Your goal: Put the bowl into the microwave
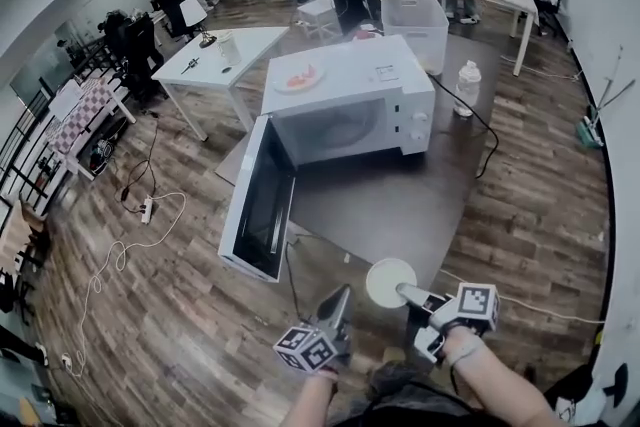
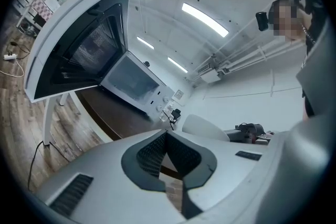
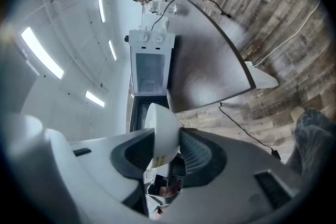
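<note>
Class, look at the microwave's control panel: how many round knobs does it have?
2. Both are on the control panel of the microwave, beside its open cavity: the first knob and the second knob right next to it. None looks hidden.

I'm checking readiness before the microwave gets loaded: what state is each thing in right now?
Microwave door: wide open.
Bowl: gripped at its rim, looks empty.
Right gripper: shut on the bowl.
Left gripper: shut, nothing between its jaws.
Plate on top of the microwave: holds something pink.
Bottle on the floor: upright.
</note>
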Demonstrator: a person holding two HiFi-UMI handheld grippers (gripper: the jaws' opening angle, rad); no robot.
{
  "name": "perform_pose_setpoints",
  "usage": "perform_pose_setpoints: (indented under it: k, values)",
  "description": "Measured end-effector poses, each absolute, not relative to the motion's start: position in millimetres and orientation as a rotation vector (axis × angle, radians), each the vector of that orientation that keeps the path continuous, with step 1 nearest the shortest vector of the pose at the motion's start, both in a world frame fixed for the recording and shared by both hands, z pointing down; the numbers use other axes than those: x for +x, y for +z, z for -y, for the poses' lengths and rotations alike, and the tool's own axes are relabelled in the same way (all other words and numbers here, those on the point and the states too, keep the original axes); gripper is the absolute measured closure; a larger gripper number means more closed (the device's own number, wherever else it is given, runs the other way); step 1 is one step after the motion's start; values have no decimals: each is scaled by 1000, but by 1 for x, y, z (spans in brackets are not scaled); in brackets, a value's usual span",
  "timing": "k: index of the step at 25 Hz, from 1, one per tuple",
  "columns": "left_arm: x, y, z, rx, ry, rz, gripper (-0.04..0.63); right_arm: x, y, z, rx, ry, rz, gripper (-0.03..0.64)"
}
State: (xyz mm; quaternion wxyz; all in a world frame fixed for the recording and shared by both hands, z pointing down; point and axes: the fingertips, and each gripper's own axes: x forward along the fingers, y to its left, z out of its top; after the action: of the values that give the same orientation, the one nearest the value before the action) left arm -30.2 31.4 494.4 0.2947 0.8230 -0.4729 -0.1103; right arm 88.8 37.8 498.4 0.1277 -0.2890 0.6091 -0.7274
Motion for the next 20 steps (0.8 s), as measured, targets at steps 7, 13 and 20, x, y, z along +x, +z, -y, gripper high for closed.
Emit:
perform_pose_setpoints:
  k: [7, 13, 20]
  values:
    - [-27, 494, -5, 2193, -289, 1284, 592, 88, 504, -7, -807, -2150, -1797, 477]
    - [-28, 502, 11, 2182, -277, 1306, 593, 87, 511, 15, -812, -2158, -1805, 477]
    - [-30, 504, 36, 2182, -263, 1333, 593, 81, 517, 43, -836, -2161, -1798, 477]
